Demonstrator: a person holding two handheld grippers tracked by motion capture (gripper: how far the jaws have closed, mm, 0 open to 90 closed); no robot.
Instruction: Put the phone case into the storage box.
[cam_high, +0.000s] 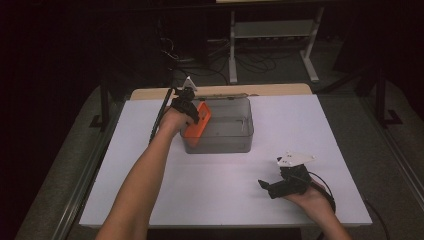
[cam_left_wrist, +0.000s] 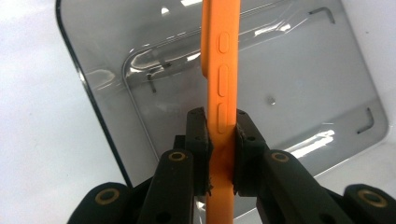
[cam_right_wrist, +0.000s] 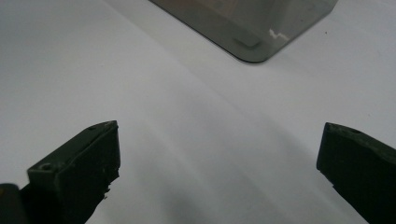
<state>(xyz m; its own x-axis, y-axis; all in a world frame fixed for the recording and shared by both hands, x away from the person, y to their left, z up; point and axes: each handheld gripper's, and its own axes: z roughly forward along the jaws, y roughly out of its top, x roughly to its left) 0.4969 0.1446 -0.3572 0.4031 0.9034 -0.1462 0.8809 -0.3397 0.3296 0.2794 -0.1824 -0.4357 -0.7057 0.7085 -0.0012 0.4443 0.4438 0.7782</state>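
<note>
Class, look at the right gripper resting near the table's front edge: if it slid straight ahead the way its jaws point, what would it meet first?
Bare white table first; then, probably, the near corner of the smoky clear bin. The right gripper is open and holds nothing.

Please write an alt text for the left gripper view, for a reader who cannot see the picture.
The left tool is shut on the edge of an orange phone case, held upright above a clear grey plastic box. The box stands on a white table and looks empty inside.
</note>
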